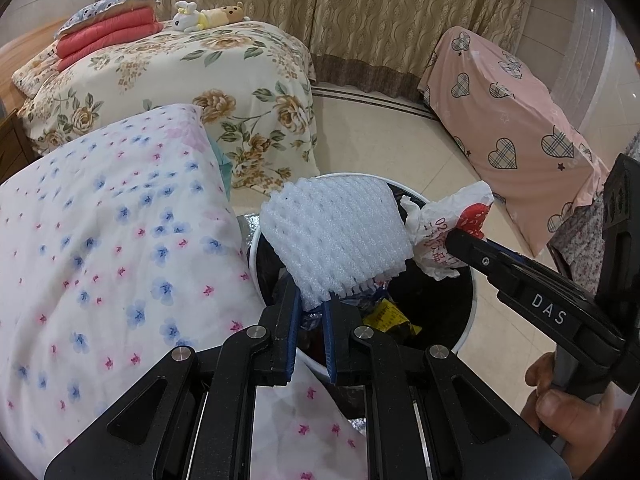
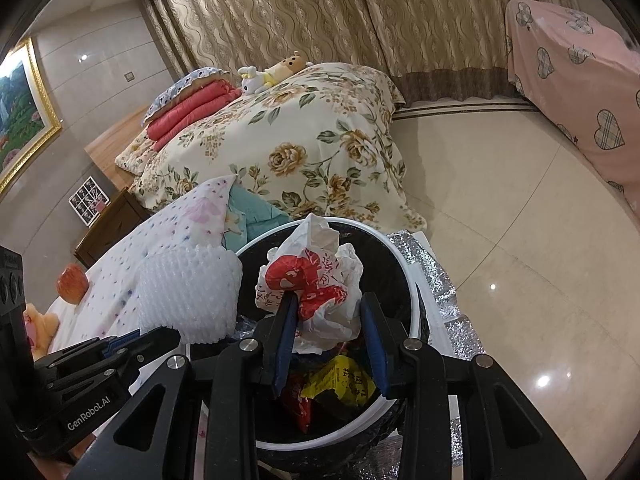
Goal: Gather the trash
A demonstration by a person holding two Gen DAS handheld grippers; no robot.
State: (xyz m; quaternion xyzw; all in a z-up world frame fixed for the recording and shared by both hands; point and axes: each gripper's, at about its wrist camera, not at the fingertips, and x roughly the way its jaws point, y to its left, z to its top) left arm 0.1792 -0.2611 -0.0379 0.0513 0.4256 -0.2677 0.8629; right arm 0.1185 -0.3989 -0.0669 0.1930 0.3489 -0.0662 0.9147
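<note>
Beside the floral bed (image 1: pixel 168 76), over the trash bin (image 2: pixel 416 304), the left hand-held gripper (image 1: pixel 311 307) clamps white foam netting (image 1: pixel 340 236) while the right hand-held gripper (image 2: pixel 329 312) stands apart around a crumpled plastic bag (image 2: pixel 320 284).

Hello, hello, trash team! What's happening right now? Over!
Left tool shut on foam net, over trash bin. Right tool looks open, crumpled plastic bag between its fingers, over bin. Wrappers already inside. Nothing blocking.
</note>
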